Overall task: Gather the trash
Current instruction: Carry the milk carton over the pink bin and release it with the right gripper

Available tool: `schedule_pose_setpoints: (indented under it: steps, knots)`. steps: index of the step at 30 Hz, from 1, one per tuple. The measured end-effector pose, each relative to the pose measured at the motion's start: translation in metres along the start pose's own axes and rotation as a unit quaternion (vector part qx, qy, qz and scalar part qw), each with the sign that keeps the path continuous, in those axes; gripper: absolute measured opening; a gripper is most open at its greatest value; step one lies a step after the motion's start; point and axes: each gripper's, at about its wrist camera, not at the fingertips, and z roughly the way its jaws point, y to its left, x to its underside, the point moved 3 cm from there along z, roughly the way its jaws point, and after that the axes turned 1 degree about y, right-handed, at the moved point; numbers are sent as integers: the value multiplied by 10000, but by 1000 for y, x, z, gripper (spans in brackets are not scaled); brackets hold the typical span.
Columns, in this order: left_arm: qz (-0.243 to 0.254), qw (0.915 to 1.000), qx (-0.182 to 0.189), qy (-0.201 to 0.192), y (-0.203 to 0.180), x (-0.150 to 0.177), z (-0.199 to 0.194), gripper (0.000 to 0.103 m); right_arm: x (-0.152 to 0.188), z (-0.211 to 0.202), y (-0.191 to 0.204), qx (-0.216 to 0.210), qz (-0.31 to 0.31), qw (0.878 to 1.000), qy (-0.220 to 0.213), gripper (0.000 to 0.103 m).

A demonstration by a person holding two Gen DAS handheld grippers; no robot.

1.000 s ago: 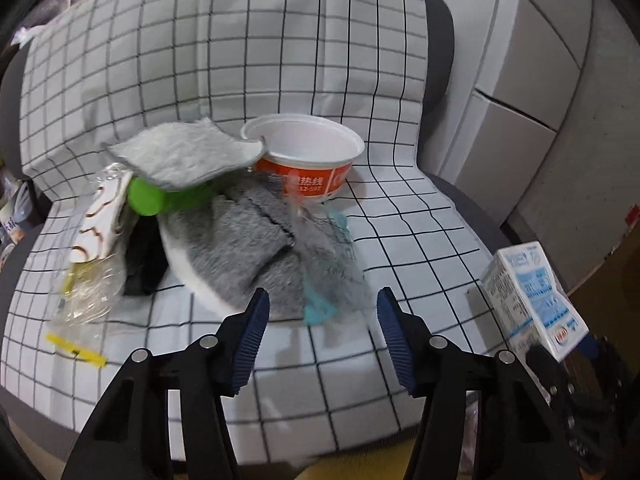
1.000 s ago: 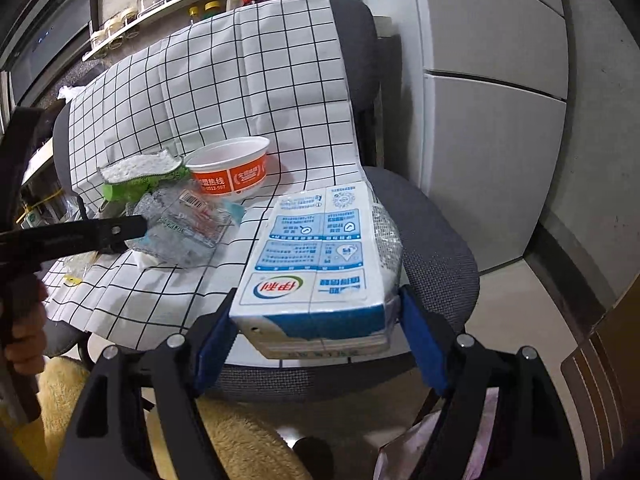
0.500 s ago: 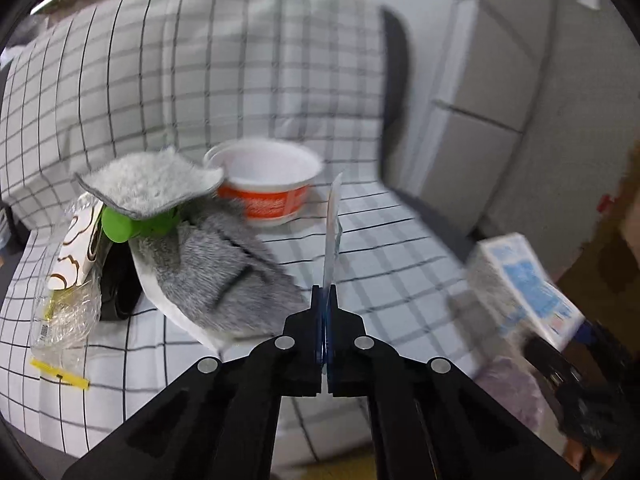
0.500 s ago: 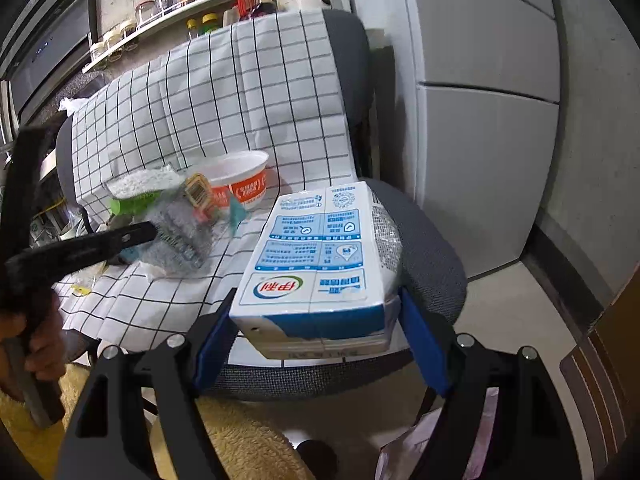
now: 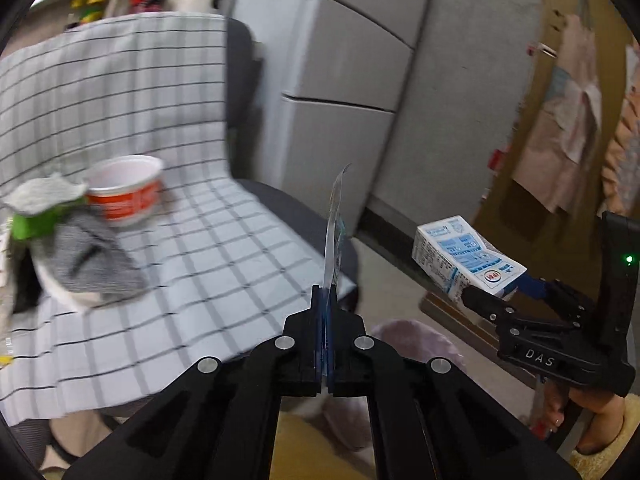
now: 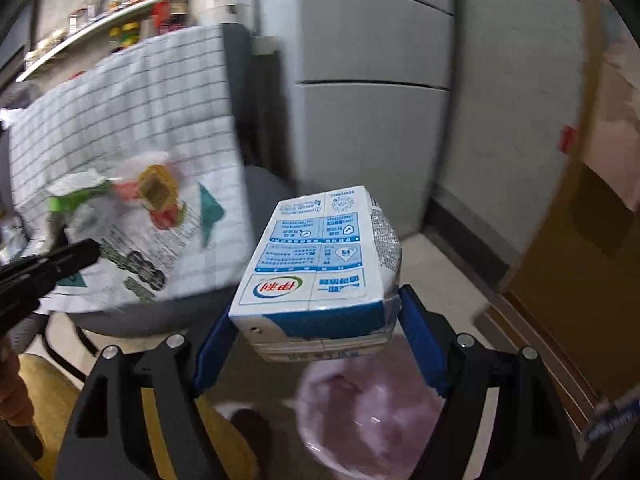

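Between the right gripper's blue pads sits one milk carton, long axis pointing forward along the fingers. One clear plastic wrapper stands edge-on, upright, pinched in the left gripper, whose jaws are fully together.

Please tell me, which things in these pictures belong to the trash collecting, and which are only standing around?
Belonging to the job:
- milk carton, held in the right gripper
- clear plastic wrapper, pinched in the left gripper
- pink bin bag on the floor
- red and white paper bowl on the chair

Only standing around:
- checked cloth
- grey fridge
- shelf of jars
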Motion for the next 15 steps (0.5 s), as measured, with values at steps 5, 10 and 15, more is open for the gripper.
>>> schedule_pose_setpoints:
  steps: [5,10,15]
  knots:
    - [135,9996,185,160,-23,5,15,1,25,1,-40,397,285,9983,314,77]
    - [137,9992,180,329,-29,8,29,1,34,17,-63,619,562,9952,503,83]
    - [123,9981,215,567,-31,13,41,2,32,21,-70,502,694,9953,453,83]
